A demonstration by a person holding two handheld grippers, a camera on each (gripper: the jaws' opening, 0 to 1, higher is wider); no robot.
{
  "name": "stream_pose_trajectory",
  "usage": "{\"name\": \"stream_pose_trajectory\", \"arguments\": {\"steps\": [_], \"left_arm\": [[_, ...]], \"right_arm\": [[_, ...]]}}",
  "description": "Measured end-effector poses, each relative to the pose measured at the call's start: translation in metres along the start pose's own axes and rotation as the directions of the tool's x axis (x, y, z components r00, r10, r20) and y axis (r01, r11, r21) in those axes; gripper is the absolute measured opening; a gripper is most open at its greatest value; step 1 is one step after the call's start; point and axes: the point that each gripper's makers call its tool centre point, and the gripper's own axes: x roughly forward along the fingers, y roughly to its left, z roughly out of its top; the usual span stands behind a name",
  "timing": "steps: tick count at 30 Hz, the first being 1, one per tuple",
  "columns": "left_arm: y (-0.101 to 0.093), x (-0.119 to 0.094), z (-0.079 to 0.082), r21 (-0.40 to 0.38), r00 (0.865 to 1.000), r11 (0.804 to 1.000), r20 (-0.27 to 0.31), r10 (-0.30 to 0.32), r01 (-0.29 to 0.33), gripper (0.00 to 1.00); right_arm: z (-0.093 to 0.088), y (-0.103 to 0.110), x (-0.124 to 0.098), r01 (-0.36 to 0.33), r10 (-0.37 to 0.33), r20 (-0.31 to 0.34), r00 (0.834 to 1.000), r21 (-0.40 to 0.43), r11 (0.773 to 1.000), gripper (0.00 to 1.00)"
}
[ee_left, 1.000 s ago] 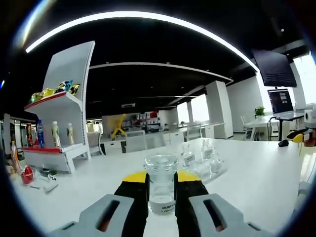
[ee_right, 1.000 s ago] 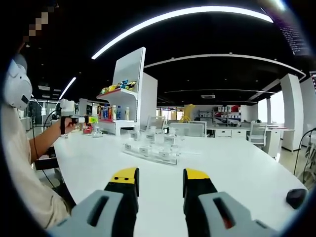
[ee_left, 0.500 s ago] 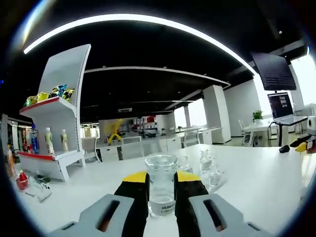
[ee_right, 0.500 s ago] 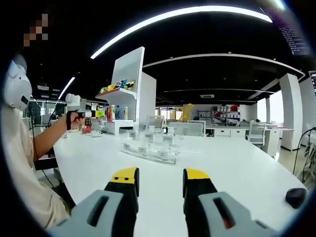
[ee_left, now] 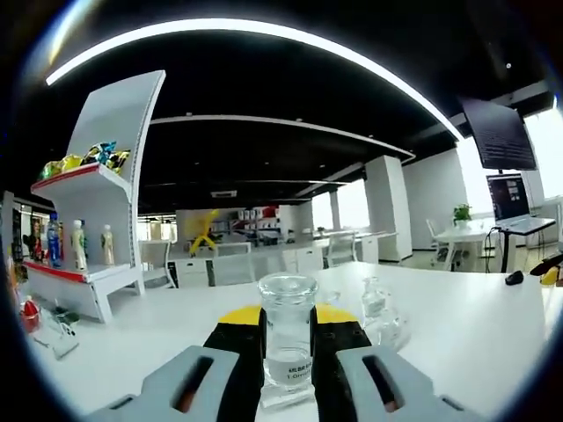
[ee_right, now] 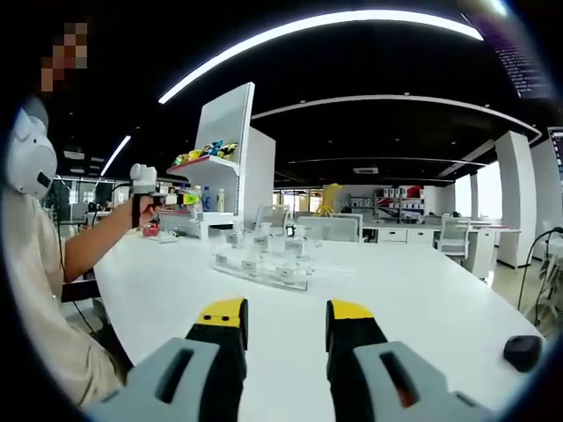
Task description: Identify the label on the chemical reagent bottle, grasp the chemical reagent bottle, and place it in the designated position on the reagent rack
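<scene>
A clear glass reagent bottle (ee_left: 288, 338) with a white label low on its front stands upright between my left gripper's (ee_left: 288, 327) yellow-tipped jaws, which are shut on it above the white table (ee_left: 457, 334). More clear bottles on the reagent rack (ee_left: 380, 318) lie just ahead and to the right. In the right gripper view the clear rack (ee_right: 264, 266) with several labelled bottles sits mid-table, and the left gripper (ee_right: 180, 200) is held up at the left, carrying the bottle. My right gripper (ee_right: 286, 323) hovers open over the near table, nothing between its fingers.
A white display shelf (ee_left: 92, 220) with snacks and drink bottles stands on the table's left end, also seen in the right gripper view as the shelf (ee_right: 229, 176). A person's sleeve and arm (ee_right: 53, 264) fill the left. A black mouse (ee_right: 522, 352) lies at the right.
The left gripper has carried the bottle toward the rack; in the right gripper view it has moved rightward, closer to the shelf and rack. The right gripper has stayed put.
</scene>
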Motion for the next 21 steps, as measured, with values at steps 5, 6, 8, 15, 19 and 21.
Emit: {"name": "stream_pose_trajectory", "arguments": {"steps": [5,6,8,15,19,21], "left_arm": [[0.0,0.011,-0.007,-0.009,1.0,1.0,-0.012,0.001,-0.001,0.19],[0.001,0.013,-0.009,-0.011,1.0,1.0,-0.015,0.005,-0.005,0.19],[0.003,0.017,-0.012,-0.016,1.0,1.0,-0.019,0.01,-0.011,0.19],[0.0,0.031,-0.02,-0.039,1.0,0.999,-0.02,0.015,-0.016,0.19],[-0.002,0.04,-0.024,-0.016,0.999,1.0,-0.027,0.022,-0.022,0.19],[-0.001,0.044,-0.026,-0.016,0.999,0.999,-0.031,0.027,-0.028,0.19]], "right_arm": [[-0.002,0.0,0.001,0.001,-0.001,-0.004,1.0,0.001,1.0,0.35],[-0.002,0.0,0.001,0.001,-0.001,-0.004,1.0,0.001,1.0,0.35],[-0.002,0.0,0.0,0.0,0.0,-0.005,1.0,0.001,1.0,0.35],[-0.003,-0.002,-0.001,0.002,-0.002,-0.008,1.0,0.0,1.0,0.35],[-0.003,-0.003,-0.001,0.004,-0.004,-0.009,1.0,-0.002,1.0,0.35],[-0.004,-0.003,-0.001,0.005,-0.005,-0.01,1.0,-0.003,1.0,0.35]]}}
